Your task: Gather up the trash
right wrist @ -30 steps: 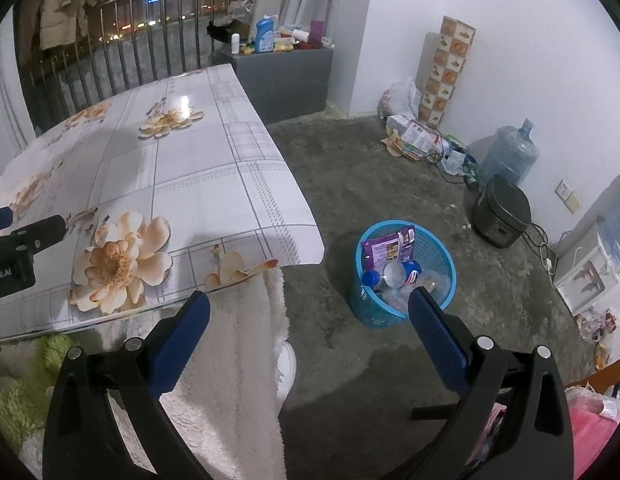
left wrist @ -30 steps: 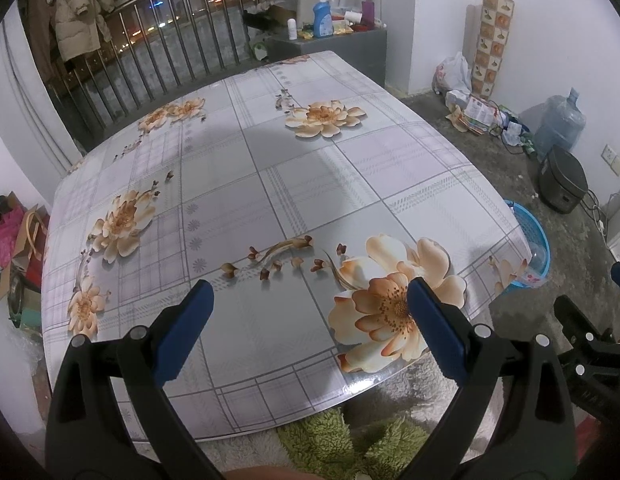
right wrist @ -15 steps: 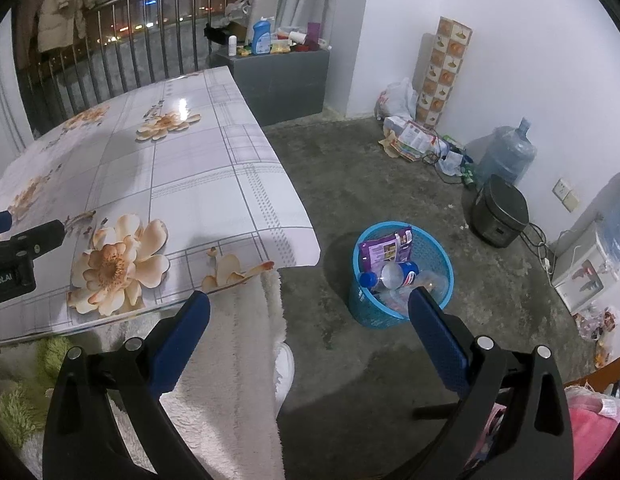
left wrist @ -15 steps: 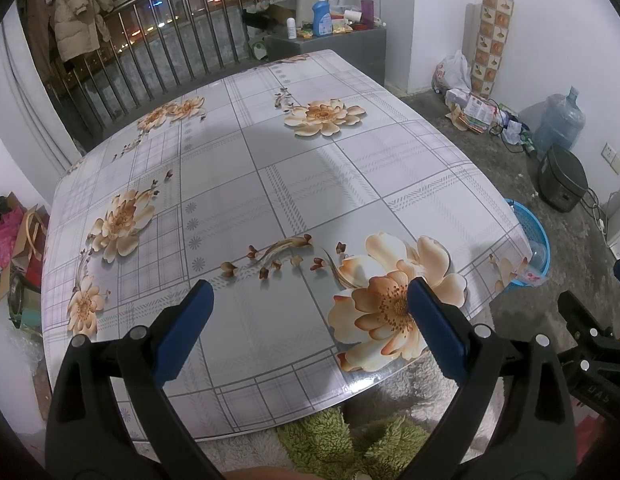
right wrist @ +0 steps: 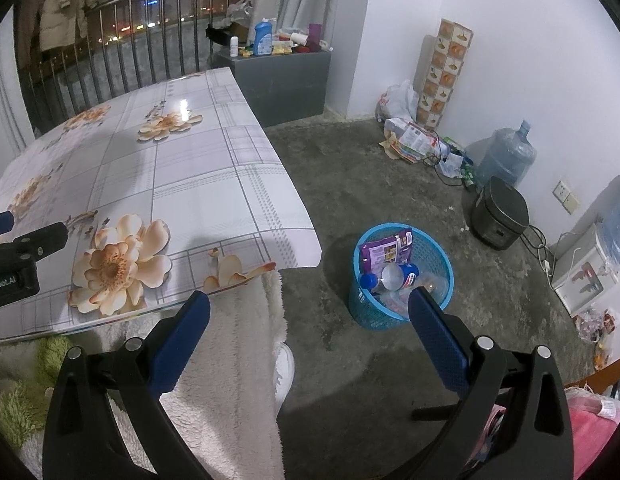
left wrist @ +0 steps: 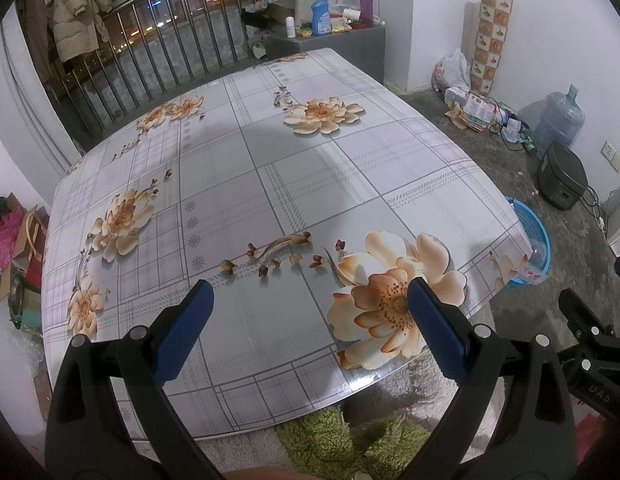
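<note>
A blue plastic basket (right wrist: 437, 264) stands on the concrete floor right of the table, holding a purple snack bag (right wrist: 385, 249), a clear bottle (right wrist: 393, 276) and other wrappers. Its rim (left wrist: 527, 224) peeks out past the table corner in the left wrist view. My right gripper (right wrist: 309, 307) hangs open above the floor, near the basket's left side, with nothing between its fingers. My left gripper (left wrist: 310, 296) is open over the near edge of the flower-print table (left wrist: 294, 184), holding nothing. No trash shows on the tabletop.
A white fleece garment (right wrist: 230, 360) and green fuzzy fabric (left wrist: 349, 440) lie below the table's near edge. A black rice cooker (right wrist: 497, 216), water jug (right wrist: 505, 156), papers (right wrist: 409, 140) and a bag line the right wall. A grey cabinet (right wrist: 282, 76) with bottles stands behind.
The right gripper's view has drifted slightly, with the basket sitting a little further left and lower. The left gripper has hardly moved. Both stay open.
</note>
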A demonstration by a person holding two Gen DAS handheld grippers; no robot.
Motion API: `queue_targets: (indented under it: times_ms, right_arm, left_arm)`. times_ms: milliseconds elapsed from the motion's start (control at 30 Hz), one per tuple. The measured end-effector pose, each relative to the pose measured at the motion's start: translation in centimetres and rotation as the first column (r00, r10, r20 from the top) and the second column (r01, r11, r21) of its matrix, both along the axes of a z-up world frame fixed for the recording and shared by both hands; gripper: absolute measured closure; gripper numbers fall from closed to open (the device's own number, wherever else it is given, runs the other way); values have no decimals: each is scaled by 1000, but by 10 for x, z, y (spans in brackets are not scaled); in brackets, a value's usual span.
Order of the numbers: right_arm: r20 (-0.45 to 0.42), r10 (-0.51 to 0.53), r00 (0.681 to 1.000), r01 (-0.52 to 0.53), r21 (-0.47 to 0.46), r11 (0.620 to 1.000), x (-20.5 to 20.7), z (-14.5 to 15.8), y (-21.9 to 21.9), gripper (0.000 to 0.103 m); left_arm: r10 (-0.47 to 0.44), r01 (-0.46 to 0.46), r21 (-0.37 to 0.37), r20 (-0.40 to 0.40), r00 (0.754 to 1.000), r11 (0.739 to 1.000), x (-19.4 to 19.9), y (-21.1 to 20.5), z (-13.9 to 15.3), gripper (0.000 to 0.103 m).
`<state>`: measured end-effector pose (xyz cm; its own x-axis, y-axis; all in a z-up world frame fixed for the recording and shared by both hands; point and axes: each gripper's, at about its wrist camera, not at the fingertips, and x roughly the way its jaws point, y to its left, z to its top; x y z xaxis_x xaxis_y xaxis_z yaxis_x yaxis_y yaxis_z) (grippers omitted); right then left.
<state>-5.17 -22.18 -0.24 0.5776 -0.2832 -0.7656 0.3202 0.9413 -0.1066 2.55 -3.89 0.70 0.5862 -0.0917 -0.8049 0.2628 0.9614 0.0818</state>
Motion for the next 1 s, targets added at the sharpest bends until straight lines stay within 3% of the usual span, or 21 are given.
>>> queue_targets:
  times_ms: [1000]
  right_arm:
    - [3,3,1000,-3,-6,1000,4,2,3,6]
  left_arm:
    - [1,-1,-1,-2,1000,1000,2,1,0,10]
